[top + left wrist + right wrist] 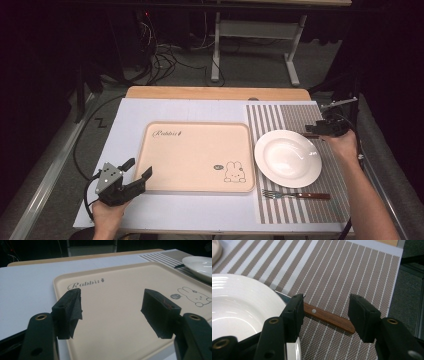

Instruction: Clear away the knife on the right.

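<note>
A knife with a brown wooden handle (pixel 329 318) lies on the striped placemat (pixel 337 270) behind the white plate (pixel 280 155), its blade tucked under the plate's far rim. My right gripper (pixel 314 131) hovers over that handle, which shows between its jaws in the right gripper view (pixel 325 312). The jaws stand apart and the pads do not press on the wood. A beige tray (pixel 195 155) printed with "Rabbit" and a bunny fills the middle of the table. At its front left corner my left gripper (pixel 139 168) is open, with nothing between the jaws (pixel 112 307).
A fork (pixel 297 195) with a wooden handle lies across the placemat's front edge, in front of the plate. The white table mat (pixel 120 125) ends close to my left hand. Cables and table legs (pixel 215 45) stand on the floor beyond the table.
</note>
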